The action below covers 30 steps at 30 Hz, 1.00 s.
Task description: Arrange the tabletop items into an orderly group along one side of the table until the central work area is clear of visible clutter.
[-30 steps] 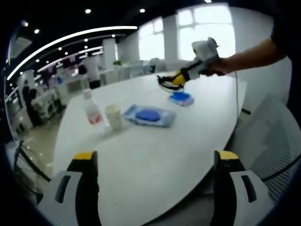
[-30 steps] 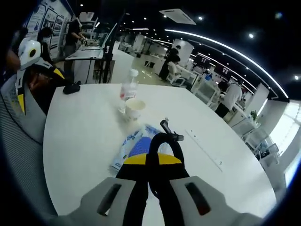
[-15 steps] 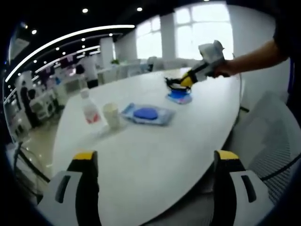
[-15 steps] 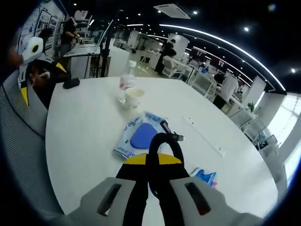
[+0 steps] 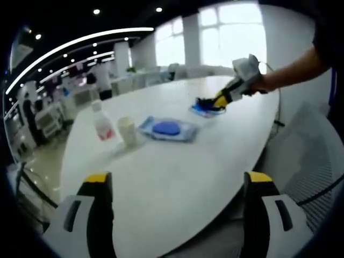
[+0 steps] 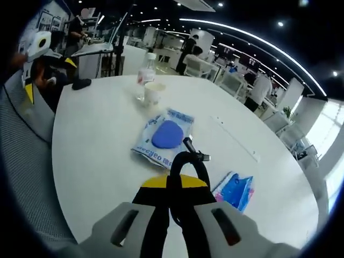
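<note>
Jaws of your right gripper [image 6: 174, 185] clamp a black looped cable [image 6: 188, 161], its far end hidden | left gripper [image 5: 174, 185] jaws apart | blue pouch [image 6: 236, 191] just beside | wipes pack [image 6: 164, 137], cup [image 6: 154, 92], bottle [image 6: 145, 72] on table [image 6: 91, 140].

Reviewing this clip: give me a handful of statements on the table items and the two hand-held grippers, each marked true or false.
1. The right hand-held gripper is shut on a black cable. True.
2. The left hand-held gripper grips the paper cup. False: its jaws stand open and hold nothing.
3. The paper cup stands beside the plastic bottle. True.
4. The plastic bottle lies on its side. False: it stands upright.
5. A small blue packet lies on the white table near the right hand-held gripper. True.
</note>
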Tool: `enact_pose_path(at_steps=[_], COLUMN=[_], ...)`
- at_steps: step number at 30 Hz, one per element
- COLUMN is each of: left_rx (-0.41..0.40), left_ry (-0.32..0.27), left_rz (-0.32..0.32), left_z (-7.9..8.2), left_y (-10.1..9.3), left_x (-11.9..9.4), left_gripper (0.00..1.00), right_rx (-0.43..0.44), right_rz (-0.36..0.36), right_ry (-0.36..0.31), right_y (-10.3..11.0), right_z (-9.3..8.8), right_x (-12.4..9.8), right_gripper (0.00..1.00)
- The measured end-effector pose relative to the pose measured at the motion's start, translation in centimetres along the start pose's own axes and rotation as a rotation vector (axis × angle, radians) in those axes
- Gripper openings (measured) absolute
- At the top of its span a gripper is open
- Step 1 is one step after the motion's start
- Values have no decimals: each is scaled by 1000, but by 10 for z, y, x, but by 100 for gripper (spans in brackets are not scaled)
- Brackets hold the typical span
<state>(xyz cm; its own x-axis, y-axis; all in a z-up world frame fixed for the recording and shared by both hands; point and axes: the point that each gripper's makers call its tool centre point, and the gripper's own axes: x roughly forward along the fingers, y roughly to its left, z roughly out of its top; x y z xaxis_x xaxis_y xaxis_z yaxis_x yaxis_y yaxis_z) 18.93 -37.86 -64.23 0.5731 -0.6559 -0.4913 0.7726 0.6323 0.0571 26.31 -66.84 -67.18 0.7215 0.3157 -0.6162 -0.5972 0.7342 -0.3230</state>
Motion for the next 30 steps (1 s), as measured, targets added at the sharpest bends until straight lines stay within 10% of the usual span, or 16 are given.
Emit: enact_pose_path(at_steps=[30], left_rx=[4], left_ry=[24], left_rz=[0], left_z=[-5], left_y=[-1], left_x=[1], left_gripper=[96], right_rx=[78], right_rz=[54], right_ry=[155], right_y=[30], right_z=[-72], right_x=[16], right_gripper=[4])
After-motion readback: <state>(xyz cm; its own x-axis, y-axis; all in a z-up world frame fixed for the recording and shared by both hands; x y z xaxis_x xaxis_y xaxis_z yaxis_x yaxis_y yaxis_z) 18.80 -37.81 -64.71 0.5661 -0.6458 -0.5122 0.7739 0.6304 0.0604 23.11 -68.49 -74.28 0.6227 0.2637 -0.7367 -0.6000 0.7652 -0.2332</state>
